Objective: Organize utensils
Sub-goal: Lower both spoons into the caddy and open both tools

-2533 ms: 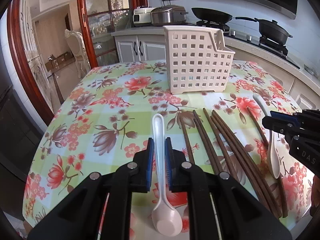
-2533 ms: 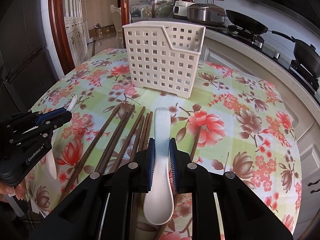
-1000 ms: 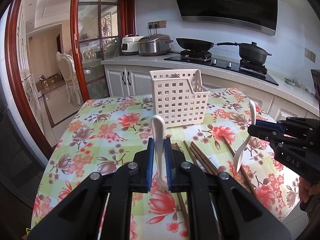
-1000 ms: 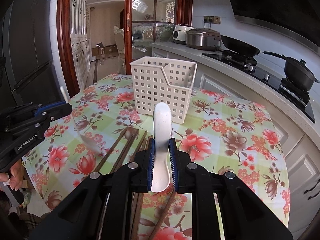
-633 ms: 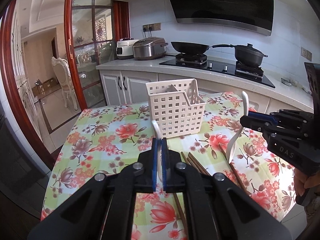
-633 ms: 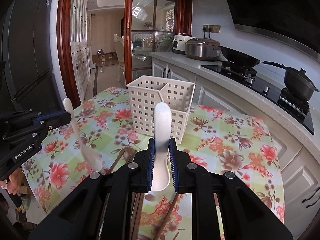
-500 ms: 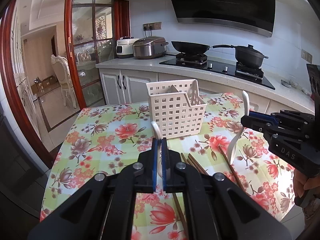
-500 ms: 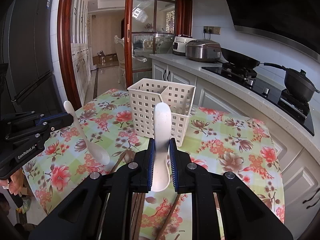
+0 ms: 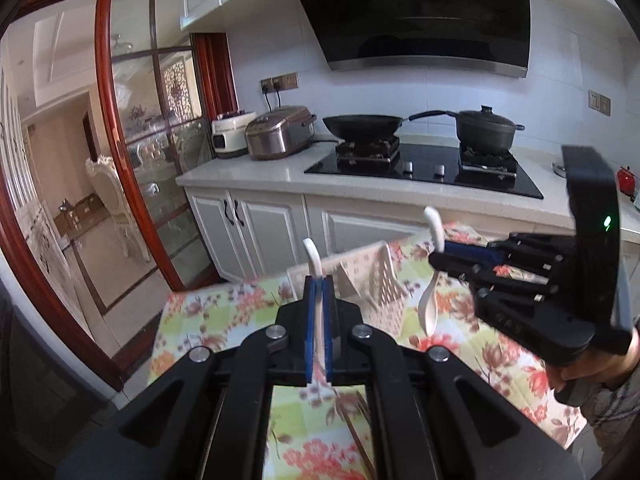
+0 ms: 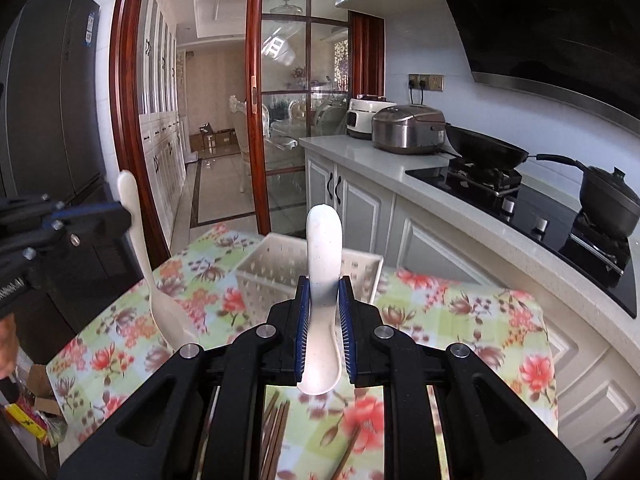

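Spoons, one in each of my tongs, hang above the table. My left tongs [image 9: 317, 280] are clamped together on the thin edge of a smooth white spoon [image 9: 312, 258], its curved handle poking up past the blue ribbed pads. In the right wrist view that same spoon [image 10: 160, 292] shows side-on: a long narrow handle and a glossy oval bowl hanging down. My right tongs [image 10: 324, 292] are clamped on the flat, broad handle of the second spoon [image 10: 324, 256], also white and smooth, rounded at the tip, with its bowl below the pads. In the left wrist view it hangs bowl down from the right tongs [image 9: 438, 258].

Beyond both spoons stands the basket [image 10: 280, 270], white plastic, boxy, its walls pierced with a grid of square holes and a divider inside. Under my right tongs lie dark brown chopsticks [image 10: 274, 432], thin straight sticks bunched together on the cloth.

The table [image 10: 480, 320] wears a shiny cloth [image 9: 216, 316] printed with red and brown flowers on green and yellow checks. Behind it runs a pale stone counter [image 9: 256, 168] over white panelled cabinets, with two cookers, a black wok [image 9: 362, 126] and a lidded black pot [image 9: 486, 130] on a glass hob, and a dark hood overhead. At the left, a red wooden glazed door [image 10: 256, 100] opens to a tiled room.
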{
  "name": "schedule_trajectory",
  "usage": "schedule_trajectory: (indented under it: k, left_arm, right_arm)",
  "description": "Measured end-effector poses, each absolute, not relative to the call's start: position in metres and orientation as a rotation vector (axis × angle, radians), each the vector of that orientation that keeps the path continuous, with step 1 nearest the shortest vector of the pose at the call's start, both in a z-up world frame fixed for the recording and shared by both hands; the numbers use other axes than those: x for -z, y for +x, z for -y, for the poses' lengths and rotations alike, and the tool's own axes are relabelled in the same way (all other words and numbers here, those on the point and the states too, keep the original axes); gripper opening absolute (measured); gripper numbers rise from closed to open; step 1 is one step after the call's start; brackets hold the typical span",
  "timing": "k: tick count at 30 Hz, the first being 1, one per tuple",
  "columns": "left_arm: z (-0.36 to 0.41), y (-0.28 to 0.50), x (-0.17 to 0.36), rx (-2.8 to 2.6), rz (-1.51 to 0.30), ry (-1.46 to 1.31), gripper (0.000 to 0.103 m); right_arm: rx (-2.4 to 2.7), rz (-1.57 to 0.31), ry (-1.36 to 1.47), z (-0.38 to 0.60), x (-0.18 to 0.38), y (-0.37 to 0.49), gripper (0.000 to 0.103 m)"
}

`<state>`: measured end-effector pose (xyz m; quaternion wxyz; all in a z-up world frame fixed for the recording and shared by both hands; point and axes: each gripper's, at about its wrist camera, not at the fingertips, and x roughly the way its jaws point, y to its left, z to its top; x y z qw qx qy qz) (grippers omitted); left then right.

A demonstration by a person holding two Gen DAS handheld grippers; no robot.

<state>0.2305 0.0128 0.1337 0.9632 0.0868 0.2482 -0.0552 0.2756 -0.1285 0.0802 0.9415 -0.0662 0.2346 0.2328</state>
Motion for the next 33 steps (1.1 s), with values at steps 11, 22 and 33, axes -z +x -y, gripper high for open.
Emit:
schedule_trajectory:
  k: [11, 22, 33]
  left_arm:
    - [-0.016, 0.332, -0.148, 0.085, -0.453, 0.092, 0.004]
    - [-0.023, 0.385, -0.053, 0.087, -0.597, 0.069, 0.017]
    - [-0.037, 0.328, -0.064, -0.047, -0.479, 0.058, 0.084]
  right_arm:
    - [-0.459, -0.505, -0.098, 0.112, -0.077, 0.356, 0.017]
    - [-0.479, -0.603, -0.060, 0.115, -0.022, 0.381, 0.018]
    - [-0.428, -0.516, -0.095, 0.129, -0.042, 0.344, 0.045]
